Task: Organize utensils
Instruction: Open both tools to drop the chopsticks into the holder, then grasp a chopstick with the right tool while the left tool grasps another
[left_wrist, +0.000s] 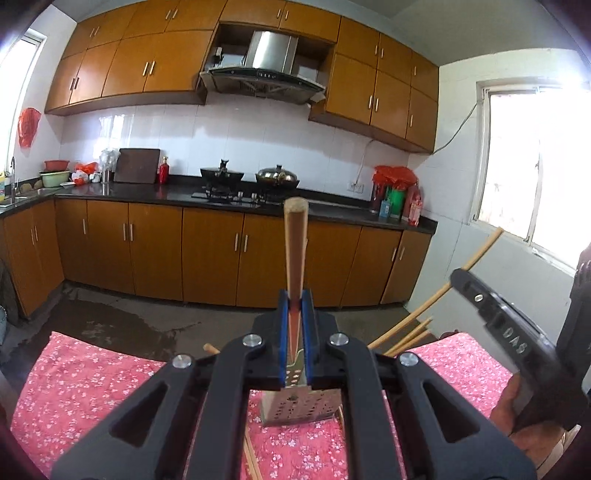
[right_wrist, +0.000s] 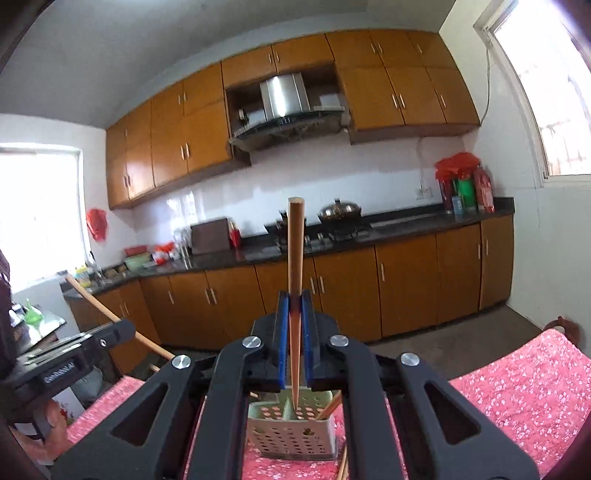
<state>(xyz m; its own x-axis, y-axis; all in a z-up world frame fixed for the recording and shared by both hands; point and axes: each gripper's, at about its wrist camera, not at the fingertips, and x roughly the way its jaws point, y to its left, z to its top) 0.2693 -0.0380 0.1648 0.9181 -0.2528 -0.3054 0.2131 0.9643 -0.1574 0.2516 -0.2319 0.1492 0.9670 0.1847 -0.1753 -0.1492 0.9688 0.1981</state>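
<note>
My left gripper (left_wrist: 295, 295) is shut on a wooden chopstick (left_wrist: 294, 251) that points up and away, its thin end down between the blue pads. Under it a perforated utensil holder (left_wrist: 301, 406) stands on the pink floral cloth (left_wrist: 92, 376). My right gripper (right_wrist: 294, 295) is shut on a second chopstick (right_wrist: 295, 251), whose tip hangs over the pale green holder (right_wrist: 288, 435). One chopstick (right_wrist: 328, 410) leans in the holder's right compartment. Each view shows the other gripper at its side: the right gripper (left_wrist: 458, 277) and the left gripper (right_wrist: 122, 328).
Loose chopsticks (left_wrist: 251, 458) lie on the cloth beside the holder. More chopsticks (left_wrist: 413, 332) rise behind my left gripper. Beyond the table are a wet floor patch (left_wrist: 122, 325), brown cabinets, and a counter with woks (left_wrist: 277, 175). A hand (left_wrist: 517, 402) holds the right gripper.
</note>
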